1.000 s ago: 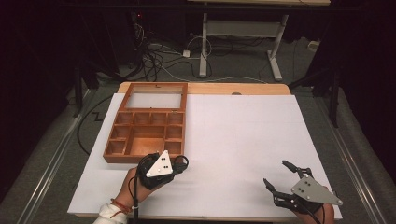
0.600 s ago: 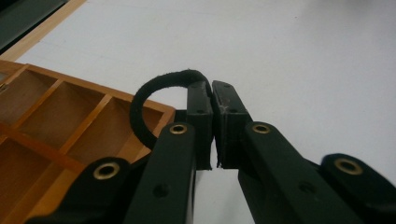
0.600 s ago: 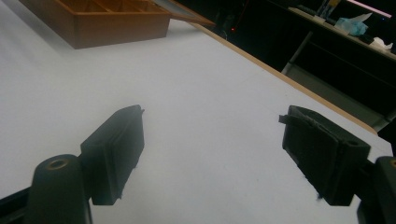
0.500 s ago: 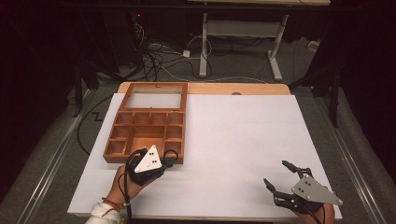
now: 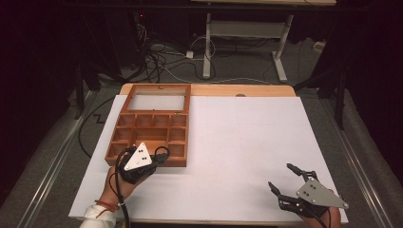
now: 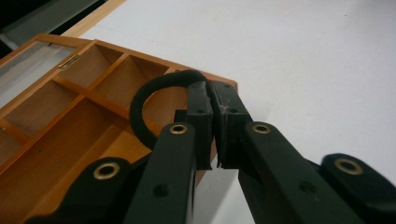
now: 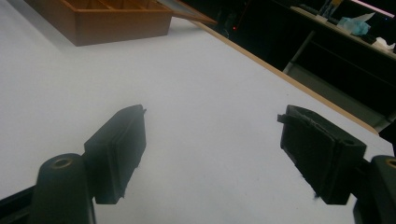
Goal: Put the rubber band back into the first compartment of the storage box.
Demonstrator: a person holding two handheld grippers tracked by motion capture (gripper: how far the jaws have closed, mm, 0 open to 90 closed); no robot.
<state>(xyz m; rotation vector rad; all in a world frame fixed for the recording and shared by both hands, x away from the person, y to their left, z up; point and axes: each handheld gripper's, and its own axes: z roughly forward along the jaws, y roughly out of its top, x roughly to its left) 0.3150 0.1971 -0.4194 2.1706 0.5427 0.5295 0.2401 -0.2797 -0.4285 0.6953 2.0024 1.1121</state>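
Ring: black loop (image 6: pixel 140 109) pinched in the left gripper (image 6: pixel 212 128), hanging over the near right corner of the wooden tray (image 5: pixel 148 127).
Handling: looks light, soft and bendy; best held across its band, as now.
Left claw: clamped on the loop.
Right claw: right gripper (image 5: pixel 287 183) spread wide, empty, well right of the tray.
Views: left gripper view reveals the loop; high view gives the tray's layout.

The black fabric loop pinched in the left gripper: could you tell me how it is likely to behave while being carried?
The black fabric loop looks soft and fuzzy, so it probably flexes rather than holding a rigid shape. It seems thin and likely light, since the left gripper holds it by one short pinched section. Above the wooden compartment tray, it would likely drop in limply, not roll.
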